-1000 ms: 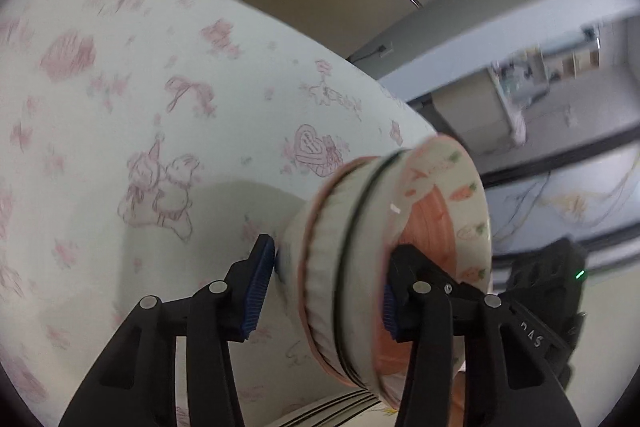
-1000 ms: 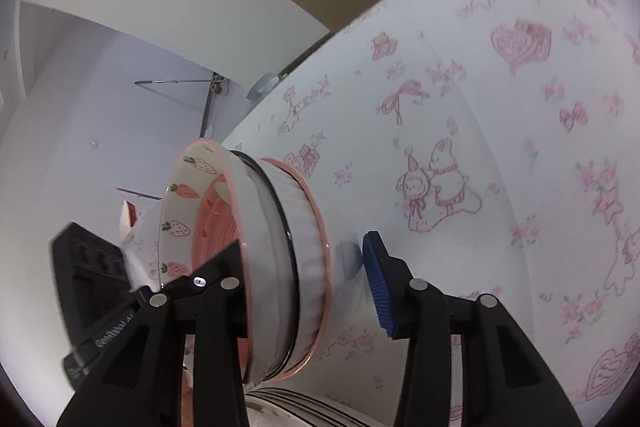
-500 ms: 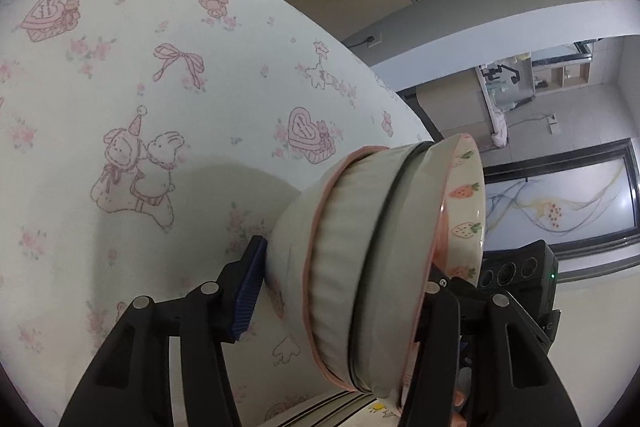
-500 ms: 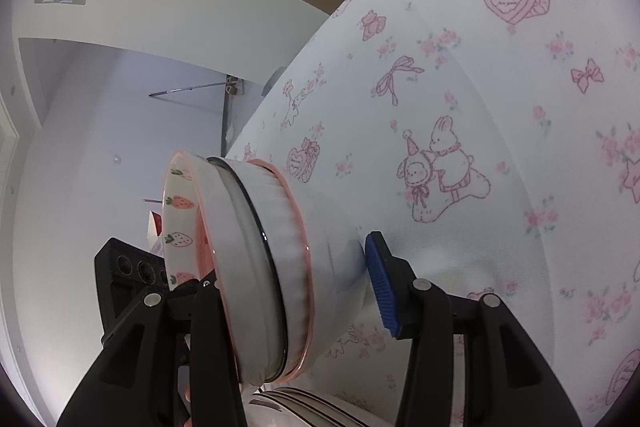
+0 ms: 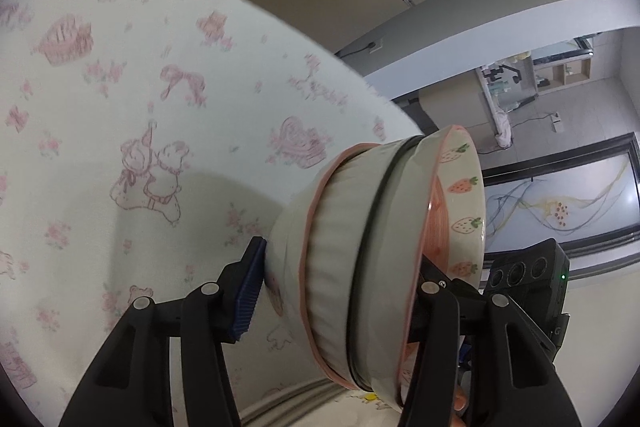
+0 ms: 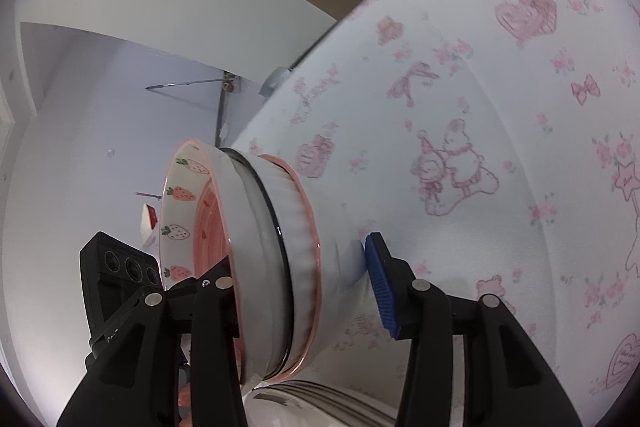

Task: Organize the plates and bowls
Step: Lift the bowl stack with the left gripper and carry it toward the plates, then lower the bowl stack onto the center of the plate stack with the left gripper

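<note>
bowls (image 5: 384,247), nested, white with pink rims and strawberry prints.

A stack of nested bowls (image 5: 360,267) sits tipped on its side above the surface (image 5: 120,127), between the two tongs. The left tongs (image 5: 340,291) straddle it from one side, the right tongs (image 6: 300,275) from the opposite side. Stacked plates (image 6: 320,399) lie just below.

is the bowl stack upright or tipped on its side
Tipped on its side: the bowl stack has its strawberry rim facing sideways, gripped between both grippers over the tablecloth.
</note>
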Motion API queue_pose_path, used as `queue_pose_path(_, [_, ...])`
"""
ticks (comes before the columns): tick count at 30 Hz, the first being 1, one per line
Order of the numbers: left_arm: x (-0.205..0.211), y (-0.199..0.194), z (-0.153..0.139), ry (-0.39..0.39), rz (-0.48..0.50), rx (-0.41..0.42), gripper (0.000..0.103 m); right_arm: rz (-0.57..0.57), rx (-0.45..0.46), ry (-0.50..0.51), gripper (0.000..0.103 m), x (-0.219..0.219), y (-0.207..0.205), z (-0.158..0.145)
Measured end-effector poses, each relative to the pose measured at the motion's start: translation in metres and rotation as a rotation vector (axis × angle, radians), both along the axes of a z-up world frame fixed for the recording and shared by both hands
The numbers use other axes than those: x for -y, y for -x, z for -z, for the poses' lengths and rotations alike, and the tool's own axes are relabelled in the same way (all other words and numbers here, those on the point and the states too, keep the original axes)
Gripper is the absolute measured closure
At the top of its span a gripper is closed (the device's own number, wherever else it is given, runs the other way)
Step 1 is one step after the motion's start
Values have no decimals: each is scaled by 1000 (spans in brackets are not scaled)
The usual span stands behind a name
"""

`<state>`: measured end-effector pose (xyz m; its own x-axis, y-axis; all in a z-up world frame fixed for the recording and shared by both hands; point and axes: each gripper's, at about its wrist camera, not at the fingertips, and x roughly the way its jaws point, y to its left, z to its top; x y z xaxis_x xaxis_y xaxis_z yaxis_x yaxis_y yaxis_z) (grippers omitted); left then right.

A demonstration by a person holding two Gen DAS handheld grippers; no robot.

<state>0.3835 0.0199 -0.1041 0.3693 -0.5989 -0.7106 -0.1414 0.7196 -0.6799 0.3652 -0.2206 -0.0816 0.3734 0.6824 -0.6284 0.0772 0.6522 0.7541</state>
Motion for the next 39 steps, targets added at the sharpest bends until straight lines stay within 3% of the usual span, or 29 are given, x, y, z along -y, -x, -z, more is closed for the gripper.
queue_pose_path(7, [-3, 15, -36, 2, 6, 79, 47, 3, 71, -14, 59, 2, 10, -30])
queue_pose_path(17, [-2, 22, -51, 0, 19, 88, 47, 6, 71, -7, 59, 2, 14, -41])
queue_pose_path(24, [-5, 38, -82, 10, 8, 105, 47, 3, 98, 23, 59, -3, 30, -76])
queue_pose_path(32, [1, 94, -126, 16, 28, 172, 47, -7, 141, 24, 59, 6, 75, -114])
queue_pose_path(39, [4, 147, -129, 32, 30, 151, 47, -16, 139, 46, 59, 8, 127, -117])
